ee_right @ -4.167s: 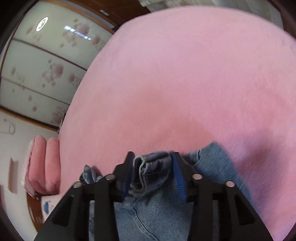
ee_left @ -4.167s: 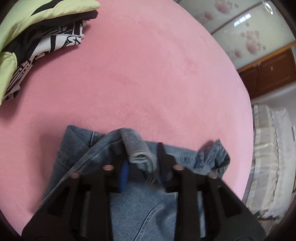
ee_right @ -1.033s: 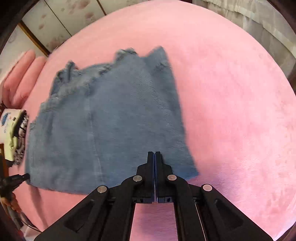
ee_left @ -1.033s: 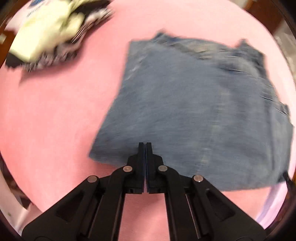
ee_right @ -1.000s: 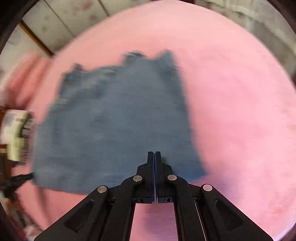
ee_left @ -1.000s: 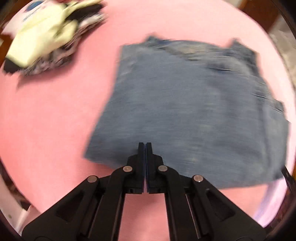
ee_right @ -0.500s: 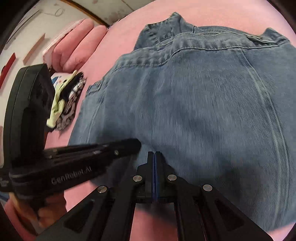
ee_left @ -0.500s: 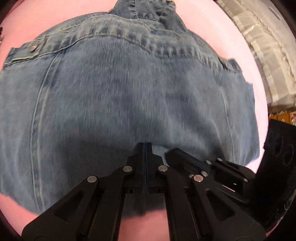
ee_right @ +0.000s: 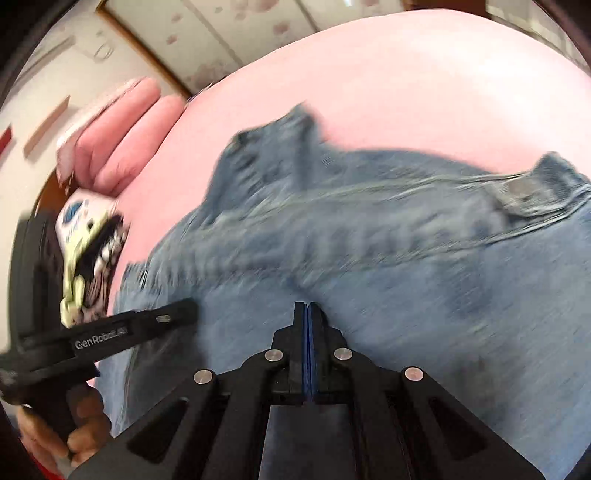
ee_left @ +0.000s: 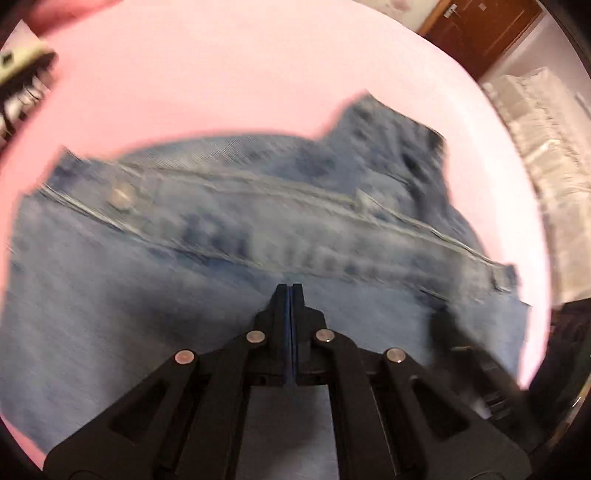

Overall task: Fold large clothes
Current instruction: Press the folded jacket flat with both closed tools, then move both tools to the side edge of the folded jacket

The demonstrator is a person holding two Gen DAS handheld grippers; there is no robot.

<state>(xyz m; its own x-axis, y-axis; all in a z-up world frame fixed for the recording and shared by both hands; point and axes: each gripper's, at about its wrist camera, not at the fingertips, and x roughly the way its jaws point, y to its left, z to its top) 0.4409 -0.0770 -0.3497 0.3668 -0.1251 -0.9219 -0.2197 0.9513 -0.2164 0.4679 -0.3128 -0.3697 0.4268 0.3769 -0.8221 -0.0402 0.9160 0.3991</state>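
Observation:
A folded blue denim garment lies flat on the pink bed cover; its seamed band with a metal button runs across both views. My left gripper is shut and empty, its tips just above the denim below that band. My right gripper is also shut with nothing between its fingers, low over the same denim. In the right wrist view the left gripper reaches in from the left, held by a hand. The right gripper shows blurred at the left wrist view's right edge.
A yellow-green, black and white garment lies bunched at the bed's left side, also at the left wrist view's edge. Pink pillows sit beyond it. A wooden door and pale curtain stand past the bed.
Both shut grippers have swept forward and down over the denim, from its near edge to just below the seamed band. The garment now fills more of both views.

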